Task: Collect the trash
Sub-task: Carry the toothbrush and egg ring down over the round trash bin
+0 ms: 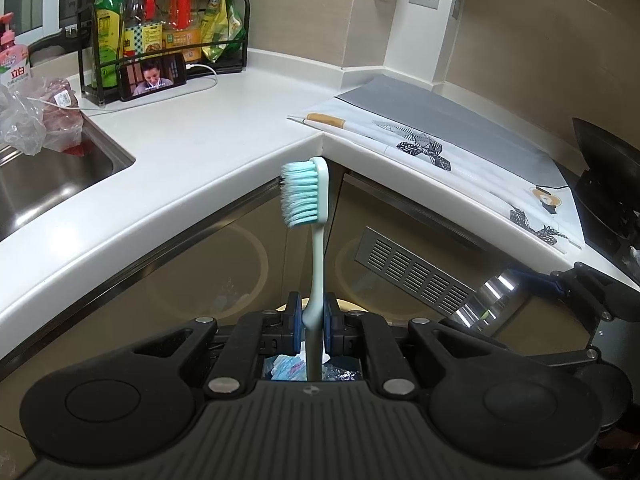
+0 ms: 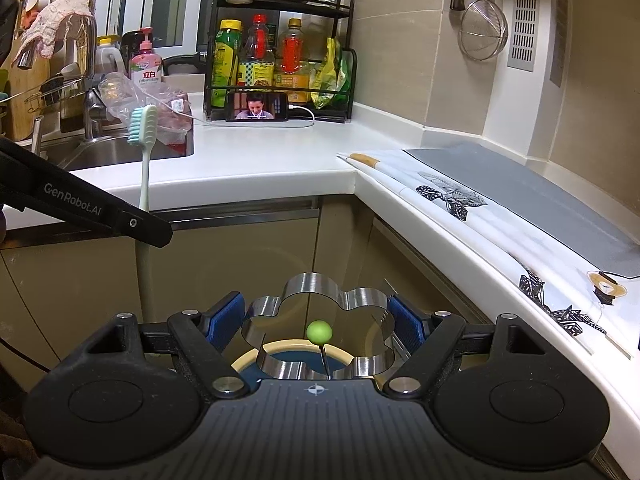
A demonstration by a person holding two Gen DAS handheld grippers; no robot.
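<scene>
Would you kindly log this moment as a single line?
left gripper: shut on toothbrush | right gripper: shut on flower-shaped steel ring | both above bin | stage: about to drop

The toothbrush (image 1: 316, 240) is pale mint green, and its bristles are light blue with white tips. The left gripper (image 1: 314, 318) is black with dark blue pads. The right gripper (image 2: 318, 320) is black too, and its pads (image 2: 406, 326) are bright blue. The flower-shaped metal ring (image 2: 320, 316) is shiny silver. A little ball (image 2: 319, 331) on a thin pin is lime green. The bin (image 2: 280, 350) has a cream rim and looks dark blue inside. The countertop (image 1: 192, 152) is white. The mat (image 1: 460, 148) is grey and white with black scribbly shapes. The bottles (image 2: 260, 60) have yellow and red caps
</scene>
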